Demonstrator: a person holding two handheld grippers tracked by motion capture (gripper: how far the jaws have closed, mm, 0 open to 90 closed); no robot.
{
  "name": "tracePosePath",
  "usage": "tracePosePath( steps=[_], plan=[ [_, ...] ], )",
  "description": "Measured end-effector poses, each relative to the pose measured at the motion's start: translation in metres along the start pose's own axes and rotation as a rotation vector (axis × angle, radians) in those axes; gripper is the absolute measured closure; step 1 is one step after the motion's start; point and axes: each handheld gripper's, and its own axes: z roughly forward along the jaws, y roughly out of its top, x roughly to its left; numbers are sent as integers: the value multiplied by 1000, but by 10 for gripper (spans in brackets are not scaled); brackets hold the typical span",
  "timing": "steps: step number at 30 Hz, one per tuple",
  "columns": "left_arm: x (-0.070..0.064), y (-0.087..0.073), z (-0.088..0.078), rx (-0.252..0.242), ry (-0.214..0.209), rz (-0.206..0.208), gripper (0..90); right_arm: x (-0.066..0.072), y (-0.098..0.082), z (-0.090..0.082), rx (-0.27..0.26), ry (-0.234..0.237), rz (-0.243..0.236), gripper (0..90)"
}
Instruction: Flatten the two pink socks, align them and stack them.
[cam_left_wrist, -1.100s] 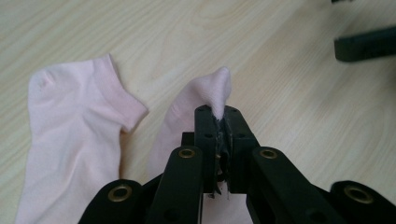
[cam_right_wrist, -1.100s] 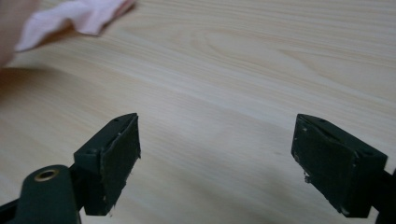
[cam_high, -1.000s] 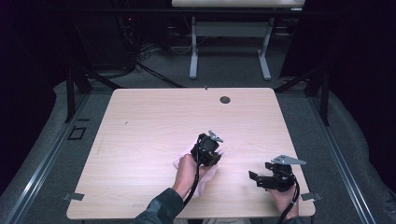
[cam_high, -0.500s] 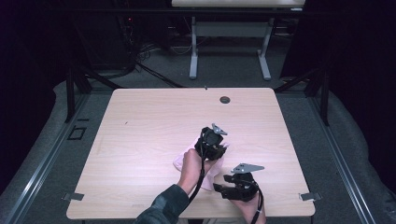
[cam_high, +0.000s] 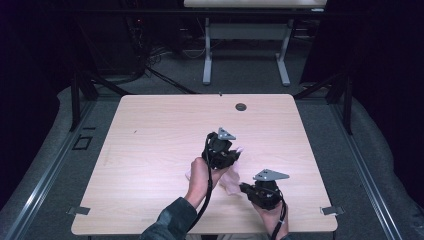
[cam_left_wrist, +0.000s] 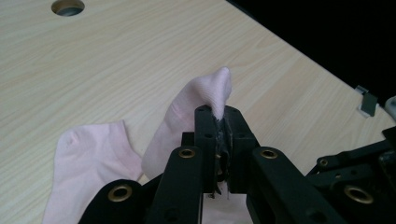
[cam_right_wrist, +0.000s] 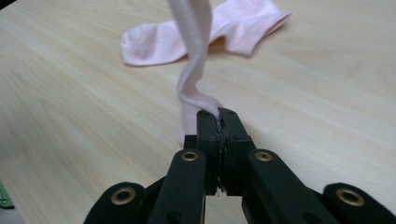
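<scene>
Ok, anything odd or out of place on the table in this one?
Nothing stands out. One pink sock hangs stretched between the left gripper and the right gripper, both shut on it; the other sock lies flat on the table.

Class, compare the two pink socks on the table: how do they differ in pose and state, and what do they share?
The held sock is pinched at separate spots by the left gripper and the right gripper; the loose sock is gripped by neither. The held sock is raised and stretched narrow, while the loose sock lies flat on the table. Both are pale pink.
</scene>
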Motion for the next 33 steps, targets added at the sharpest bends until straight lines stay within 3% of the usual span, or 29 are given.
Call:
tracePosePath(
  steps=[5, 9, 12, 13, 14, 15, 17, 19, 23, 26, 29, 33],
  plan=[
    [5, -6, -4, -66, -63, -17, 861, -3, 15, -24, -27, -120, -97, 888],
    [15, -23, -3, -92, -85, -53, 859, 2, 23, -36, -25, -216, -212, 888],
    [20, -43, -1, -72, -79, -68, 857, 10, 17, -33, 6, -224, -268, 888],
    [20, -43, -1, -72, -79, -68, 857, 12, 13, -30, 24, -226, -288, 887],
    [24, -58, 2, -44, -89, -84, 856, 15, 9, -27, 49, -226, -301, 887],
    [24, -58, 2, -44, -89, -84, 853, 17, 5, -25, 63, -223, -313, 887],
    [31, -77, 7, -21, -94, -130, 852, 19, 1, -22, 79, -215, -323, 888],
    [36, -83, 8, -18, -86, -153, 851, 17, 2, -21, 88, -217, -324, 888],
    [36, -83, 2, -46, -69, -145, 852, 13, 19, -27, 41, -259, -332, 888],
    [34, -89, 0, -26, -51, -128, 843, 17, 22, -31, 3, -284, -370, 886],
    [33, -101, 2, 9, -42, -132, 780, 25, 10, -23, 61, -250, -416, 885],
    [34, -117, 1, 36, -58, -158, 620, 28, -11, -20, 123, -171, -432, 874]
  ],
)
